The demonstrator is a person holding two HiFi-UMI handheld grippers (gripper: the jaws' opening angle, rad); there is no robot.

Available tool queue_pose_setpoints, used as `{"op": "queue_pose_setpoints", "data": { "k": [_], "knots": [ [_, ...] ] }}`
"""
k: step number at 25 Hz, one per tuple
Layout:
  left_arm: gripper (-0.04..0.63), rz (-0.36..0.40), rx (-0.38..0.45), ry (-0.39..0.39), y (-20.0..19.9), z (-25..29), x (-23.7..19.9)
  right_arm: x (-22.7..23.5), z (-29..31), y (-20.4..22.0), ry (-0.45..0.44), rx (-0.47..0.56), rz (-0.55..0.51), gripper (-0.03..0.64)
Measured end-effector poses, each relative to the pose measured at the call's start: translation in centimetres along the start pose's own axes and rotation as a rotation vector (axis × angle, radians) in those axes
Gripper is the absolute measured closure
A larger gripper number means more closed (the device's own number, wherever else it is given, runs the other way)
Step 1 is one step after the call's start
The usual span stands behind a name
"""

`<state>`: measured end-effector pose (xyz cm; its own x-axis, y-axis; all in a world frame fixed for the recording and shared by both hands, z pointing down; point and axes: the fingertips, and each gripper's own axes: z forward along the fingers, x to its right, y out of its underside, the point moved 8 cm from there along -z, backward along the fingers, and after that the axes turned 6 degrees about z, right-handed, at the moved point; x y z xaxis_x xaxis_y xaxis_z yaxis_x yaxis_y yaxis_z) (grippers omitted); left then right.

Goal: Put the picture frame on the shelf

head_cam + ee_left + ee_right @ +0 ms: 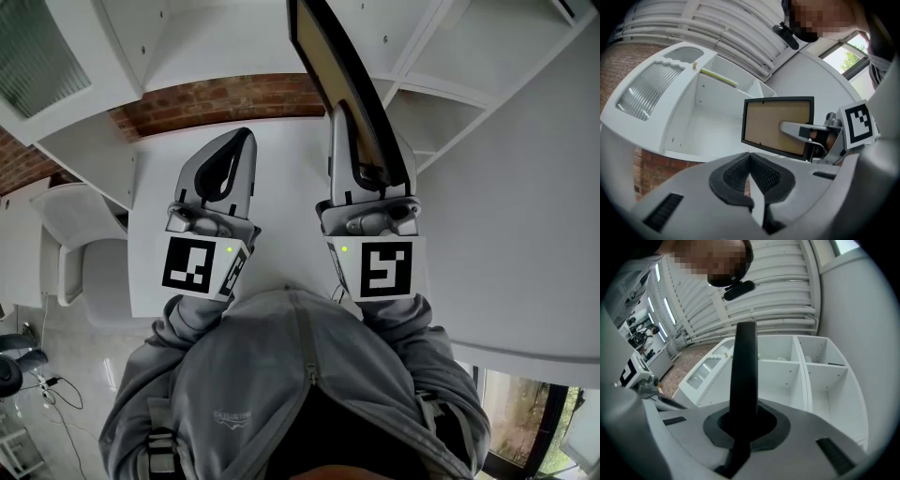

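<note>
Head view: your right gripper (370,141) squeezes the picture frame (323,56) near its bottom. The frame is up in the air and points to the top middle of the view. Your left gripper (236,141) is closed with nothing in it.

Left gripper view: you see the frame's brown back in the middle. The open shelf (708,93) is on its left.

Right gripper view: the frame's thin black edge stands up between the jaws, with the shelf boxes behind it. Hold tight and lift slowly. Pick one empty box, then set the bottom edge down flat before you let go.
</note>
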<state>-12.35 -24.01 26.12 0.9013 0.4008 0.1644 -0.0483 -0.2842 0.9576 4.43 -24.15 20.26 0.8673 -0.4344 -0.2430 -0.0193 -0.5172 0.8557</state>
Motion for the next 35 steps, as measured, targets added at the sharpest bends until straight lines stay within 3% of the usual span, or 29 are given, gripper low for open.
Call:
{"op": "queue_pose_setpoints", "data": {
  "k": [6, 22, 35],
  "knots": [
    [0.588, -0.004, 0.002, -0.006, -0.1, 0.1, -0.4, -0.4, 1.6, 0.5, 0.012, -0.074, -0.162, 0.584],
    [0.588, -0.02, 0.009, -0.019, 0.2, 0.2, -0.7, -2.1, 6.4, 3.3, -0.108, -0.362, -0.679, 0.584],
    [0.588, -0.024, 0.021, -0.034, 0.0, 0.0, -1.2, -3.6, 8.6, 5.3, -0.188, -0.489, -0.902, 0.584]
  ]
}}
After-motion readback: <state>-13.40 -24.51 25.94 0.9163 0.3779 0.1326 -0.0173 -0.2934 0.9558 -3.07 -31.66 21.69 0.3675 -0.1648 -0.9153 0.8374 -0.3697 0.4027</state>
